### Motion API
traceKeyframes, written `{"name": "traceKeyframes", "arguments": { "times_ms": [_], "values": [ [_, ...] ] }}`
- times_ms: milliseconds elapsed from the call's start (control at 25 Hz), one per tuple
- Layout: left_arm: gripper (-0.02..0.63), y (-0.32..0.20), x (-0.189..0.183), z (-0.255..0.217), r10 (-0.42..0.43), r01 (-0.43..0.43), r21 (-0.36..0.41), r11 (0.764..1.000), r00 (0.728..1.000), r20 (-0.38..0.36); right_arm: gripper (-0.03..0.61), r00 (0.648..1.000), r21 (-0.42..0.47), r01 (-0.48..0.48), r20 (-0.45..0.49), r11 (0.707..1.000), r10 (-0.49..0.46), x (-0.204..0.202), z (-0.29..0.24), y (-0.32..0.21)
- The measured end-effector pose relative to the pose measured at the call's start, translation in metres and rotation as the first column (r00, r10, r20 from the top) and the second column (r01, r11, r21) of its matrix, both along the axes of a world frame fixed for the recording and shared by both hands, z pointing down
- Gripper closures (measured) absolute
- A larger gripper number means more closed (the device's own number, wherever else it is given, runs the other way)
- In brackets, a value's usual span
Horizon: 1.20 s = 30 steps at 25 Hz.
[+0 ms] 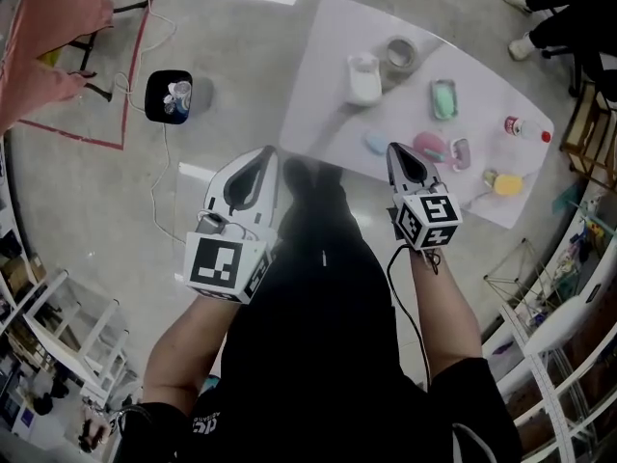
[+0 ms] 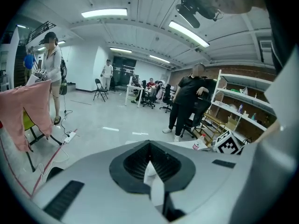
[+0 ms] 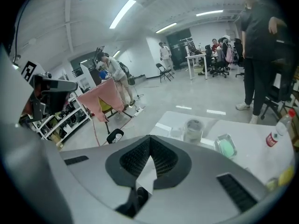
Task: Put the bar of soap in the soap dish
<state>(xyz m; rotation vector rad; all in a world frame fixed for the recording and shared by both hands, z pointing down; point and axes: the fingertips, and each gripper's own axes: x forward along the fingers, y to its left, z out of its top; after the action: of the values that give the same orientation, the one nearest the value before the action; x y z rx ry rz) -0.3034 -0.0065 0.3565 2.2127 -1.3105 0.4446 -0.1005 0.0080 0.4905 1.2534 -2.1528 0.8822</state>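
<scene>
Nearest us, both grippers are held out in front of the body, short of the bench. The left gripper (image 1: 266, 154) has its jaws pressed together with nothing between them, as its own view shows. The right gripper (image 1: 396, 149) is closed and empty too, and its tip sits over the near edge of the bench (image 1: 323, 95) in the head view.

Just past that tip, near the bench edge, lies a pale blue bar (image 1: 376, 143), which we take to be the bar of soap. Close beside it is a pink dish (image 1: 429, 147), though it is too small for us to be sure of its shape. Further on, a green bar (image 1: 442, 98) sits inside a clear tray, so it may be a soap already housed. Beyond these are a white container (image 1: 364, 77) and a tape roll (image 1: 400, 54). A red-capped bottle (image 1: 521, 126) and a yellow thing (image 1: 506, 183) lie off to the right.

We judge that the task is at its approach step, since nothing is grasped yet. The next move calls for the right gripper to open its jaws and come down over the pale blue bar. It should close across the bar's narrow sides and then carry it the short way to the dish. A smooth bar may slip, so the grip should be square.
</scene>
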Motion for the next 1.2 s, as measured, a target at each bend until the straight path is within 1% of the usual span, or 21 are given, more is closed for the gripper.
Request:
{"name": "traceKeyframes", "arguments": {
  "times_ms": [120,240,480,720,800,1000,1200],
  "values": [
    [0.604,0.005,0.002,0.009,0.008,-0.008,-0.015,1.000,1.000,-0.007,0.563,1.000,-0.021,0.008,-0.017,1.000,-0.009,0.000,0.022,0.002],
    [0.604,0.009,-0.001,0.023,0.017,-0.017,-0.034,0.999,1.000,0.011,0.563,0.999,-0.049,0.017,-0.046,0.999,-0.020,0.001,0.048,0.007],
    [0.604,0.016,-0.003,0.054,0.015,-0.012,-0.085,0.996,1.000,0.027,0.563,0.989,-0.103,0.070,-0.125,0.992,-0.083,0.008,0.103,0.014],
    [0.604,0.016,-0.003,0.065,0.029,-0.028,-0.073,0.997,0.999,0.020,0.563,0.975,-0.134,0.111,-0.176,0.985,-0.134,0.009,0.145,0.016],
    [0.604,0.015,-0.003,0.068,0.038,-0.036,-0.068,0.997,0.999,0.016,0.563,0.969,-0.148,0.117,-0.201,0.982,-0.146,0.013,0.158,0.017],
    [0.604,0.016,-0.001,0.079,0.058,-0.055,-0.088,0.995,0.998,0.026,0.563,0.948,-0.186,0.147,-0.252,0.972,-0.191,0.021,0.186,0.021],
    [0.604,0.013,-0.002,0.088,0.049,-0.046,-0.107,0.993,0.999,0.024,0.563,0.924,-0.209,0.183,-0.297,0.961,-0.241,0.026,0.206,0.022]
  ]
}}
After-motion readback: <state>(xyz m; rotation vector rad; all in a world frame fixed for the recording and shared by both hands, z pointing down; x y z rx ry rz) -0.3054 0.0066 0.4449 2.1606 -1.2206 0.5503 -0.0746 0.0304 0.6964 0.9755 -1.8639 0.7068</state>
